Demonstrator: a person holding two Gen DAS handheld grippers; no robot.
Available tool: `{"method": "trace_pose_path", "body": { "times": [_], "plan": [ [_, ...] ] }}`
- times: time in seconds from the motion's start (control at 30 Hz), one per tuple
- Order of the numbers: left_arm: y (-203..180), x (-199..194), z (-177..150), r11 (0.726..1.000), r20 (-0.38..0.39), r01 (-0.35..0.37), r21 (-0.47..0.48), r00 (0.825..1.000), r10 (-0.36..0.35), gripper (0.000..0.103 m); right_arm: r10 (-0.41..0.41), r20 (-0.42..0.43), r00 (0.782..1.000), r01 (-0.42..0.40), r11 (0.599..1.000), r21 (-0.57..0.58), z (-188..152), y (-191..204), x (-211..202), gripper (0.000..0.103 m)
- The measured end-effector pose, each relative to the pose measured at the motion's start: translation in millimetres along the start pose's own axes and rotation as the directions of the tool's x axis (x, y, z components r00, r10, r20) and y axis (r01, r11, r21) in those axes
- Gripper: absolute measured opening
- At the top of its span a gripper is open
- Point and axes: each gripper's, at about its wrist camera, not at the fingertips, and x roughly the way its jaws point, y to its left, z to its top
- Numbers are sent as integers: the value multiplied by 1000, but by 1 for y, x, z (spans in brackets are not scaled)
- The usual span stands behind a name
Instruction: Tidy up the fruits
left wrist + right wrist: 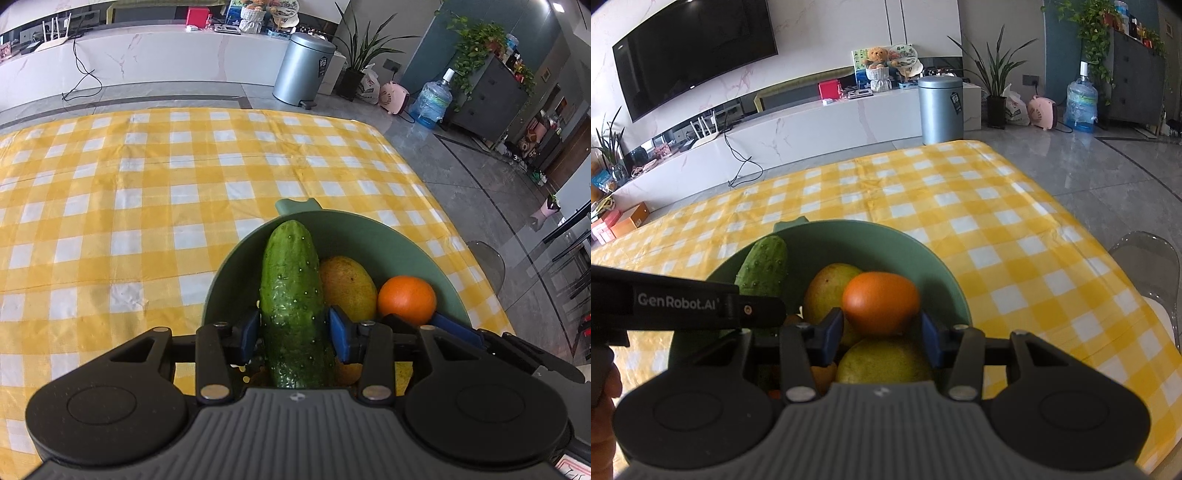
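The cucumber [291,306], mango [347,288] and orange [881,302] are over the green bowl [406,236] near the table's right edge; the left gripper [293,334] stands slightly apart around the cucumber; the right gripper [882,334] clamps the orange; release remains.

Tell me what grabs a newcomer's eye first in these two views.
A big cucumber stands between the left gripper's blue fingers, leaning into a green bowl. Next, the bright orange held by the right gripper over the same bowl, above a mango. The yellow checked tablecloth fills the rest.
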Motion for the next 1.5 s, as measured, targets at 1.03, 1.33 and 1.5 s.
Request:
{"method": "trace_pose_path", "body": {
  "times": [1.03, 1.33, 1.5],
  "plan": [
    [-17, -123, -26, 976, 235, -165, 144, 964, 128, 88, 101, 229, 968, -111, 993, 30, -9, 1, -93, 95],
    [-20, -141, -83, 904, 348, -356, 235, 900, 264, 97, 82, 209, 974, -65, 994, -89, -45, 29, -134, 99],
    [-11, -140, -108, 902, 340, -382, 198, 890, 303, 97, 47, 193, 980, -26, 994, -107, -63, 37, -136, 99]
  ]
}}
